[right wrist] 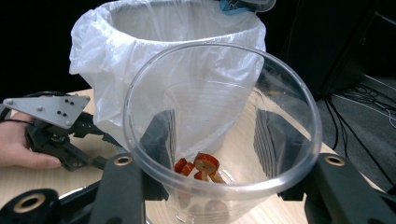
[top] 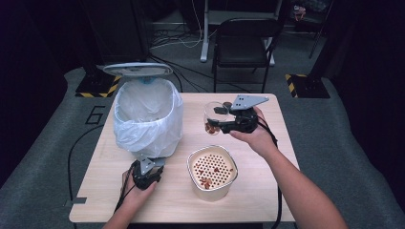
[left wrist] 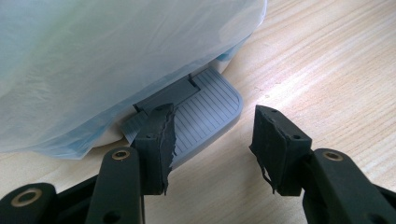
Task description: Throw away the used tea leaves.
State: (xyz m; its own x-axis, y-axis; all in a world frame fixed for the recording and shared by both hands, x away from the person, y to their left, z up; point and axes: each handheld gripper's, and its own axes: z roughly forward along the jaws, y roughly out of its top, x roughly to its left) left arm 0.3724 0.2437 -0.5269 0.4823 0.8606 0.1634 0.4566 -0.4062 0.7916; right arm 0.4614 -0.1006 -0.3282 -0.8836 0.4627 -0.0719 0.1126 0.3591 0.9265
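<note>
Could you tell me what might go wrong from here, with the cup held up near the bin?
1. The left gripper presses only its one pad on the pedal; a slip could drop the raised lid.
2. The cup, clamped in the right gripper, stands beside the bin, not over it; tipping now may scatter the red pieces on the table.

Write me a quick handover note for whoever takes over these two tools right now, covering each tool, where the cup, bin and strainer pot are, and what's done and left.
Left tool: jaws apart, nothing between them, one pad resting on the bin pedal; the bin's lid stands open.
Right tool: clamped on the clear cup, held above the table beside the bin.
Cup holds a few reddish scraps. More scraps lie on the strainer pot near the front edge.
Done: bin open, cup lifted.
Left, probably: tip the cup into the bin, then release the pedal.
</note>
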